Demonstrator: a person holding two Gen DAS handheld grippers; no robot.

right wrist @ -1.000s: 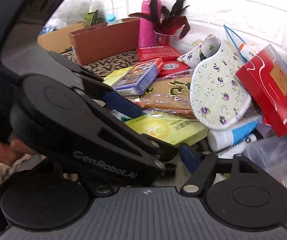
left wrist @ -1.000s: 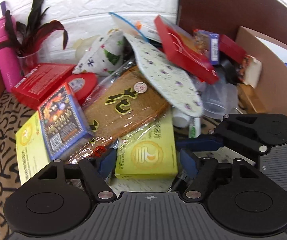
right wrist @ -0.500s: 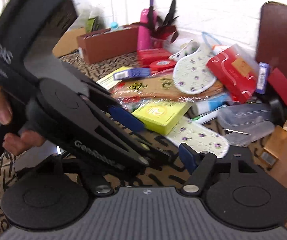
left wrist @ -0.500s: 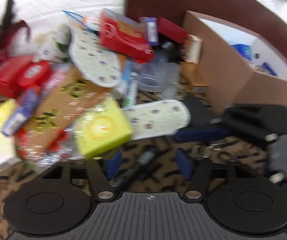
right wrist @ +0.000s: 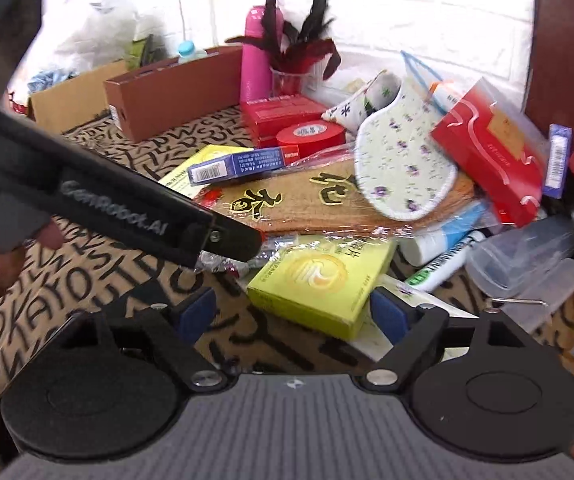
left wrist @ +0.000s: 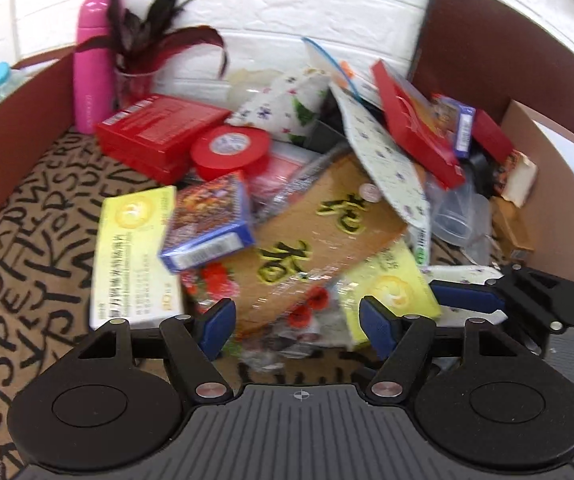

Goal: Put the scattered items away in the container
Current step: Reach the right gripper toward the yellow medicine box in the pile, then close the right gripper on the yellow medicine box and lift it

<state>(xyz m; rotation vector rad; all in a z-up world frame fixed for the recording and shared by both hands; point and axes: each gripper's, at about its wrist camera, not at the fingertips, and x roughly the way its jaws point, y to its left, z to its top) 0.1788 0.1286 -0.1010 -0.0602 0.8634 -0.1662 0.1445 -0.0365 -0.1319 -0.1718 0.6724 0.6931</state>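
Note:
A heap of items lies on the lettered cloth: a brown wrapped insole pack [left wrist: 319,236], a yellow box [left wrist: 395,284], a long yellow box [left wrist: 135,248], a blue card box [left wrist: 211,220], red tape [left wrist: 229,152], a floral insole [left wrist: 383,168] and a red box [left wrist: 415,120]. My left gripper [left wrist: 293,320] is open and empty just before the insole pack. My right gripper [right wrist: 293,314] is open and empty, with the yellow box [right wrist: 323,280] between its fingers' line. The cardboard container [left wrist: 559,184] stands at the right.
A pink bottle [left wrist: 93,76] and a glass of dark feathers [left wrist: 139,76] stand at the back by the white wall. A brown cardboard tray [right wrist: 175,88] sits at the left. A dark chair back [left wrist: 487,48] rises behind the container. Clear plastic cups [right wrist: 527,256] lie at right.
Both views swung right toward the container half a second ago and have swung back onto the heap. Both grippers stay open and empty. The left gripper now sits further left in the right view.

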